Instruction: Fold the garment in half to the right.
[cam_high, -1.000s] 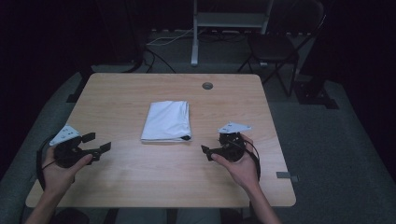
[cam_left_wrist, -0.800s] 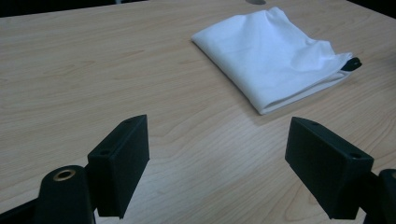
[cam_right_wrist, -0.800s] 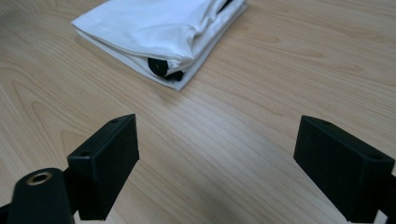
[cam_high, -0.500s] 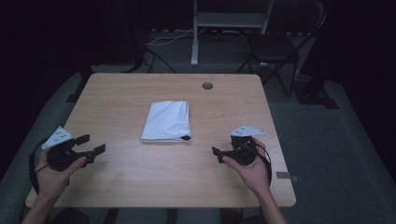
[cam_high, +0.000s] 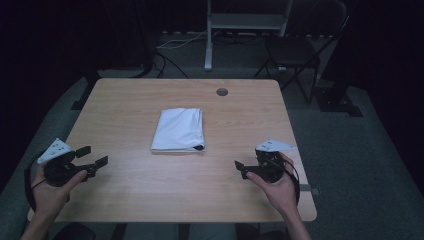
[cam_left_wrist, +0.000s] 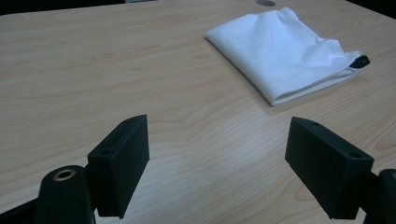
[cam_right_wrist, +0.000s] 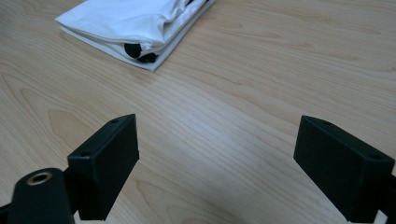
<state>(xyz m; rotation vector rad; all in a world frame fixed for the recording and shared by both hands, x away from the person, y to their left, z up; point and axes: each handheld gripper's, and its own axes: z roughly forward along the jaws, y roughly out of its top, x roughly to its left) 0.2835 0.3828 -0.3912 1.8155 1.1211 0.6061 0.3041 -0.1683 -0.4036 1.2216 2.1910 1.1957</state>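
Observation:
A folded white cloth (cam_high: 179, 130) lies flat in the middle of the light wooden table (cam_high: 150, 190), with a small black bit (cam_high: 199, 147) poking out at its near right corner. My left gripper (cam_high: 93, 155) is held low near the table's front left, open, with nothing between its jaws. In the left gripper view the cloth (cam_left_wrist: 285, 51) sits ahead and to the right of the open left gripper (cam_left_wrist: 224, 163). My right gripper (cam_high: 248, 161) is at the front right, also open and empty. The right gripper view has the cloth (cam_right_wrist: 135, 18) far ahead and left of the open right gripper (cam_right_wrist: 219, 158).
A round cable hole (cam_high: 222, 92) sits near the table's far edge. Beyond the table stand a dark chair (cam_high: 295, 50) and a metal stand (cam_high: 207, 35) with cables on the floor. Bare wood surrounds the cloth on all sides.
Both grippers have drawn apart and back toward the near edge: the left one went left, the right one went right. The cloth has not moved.

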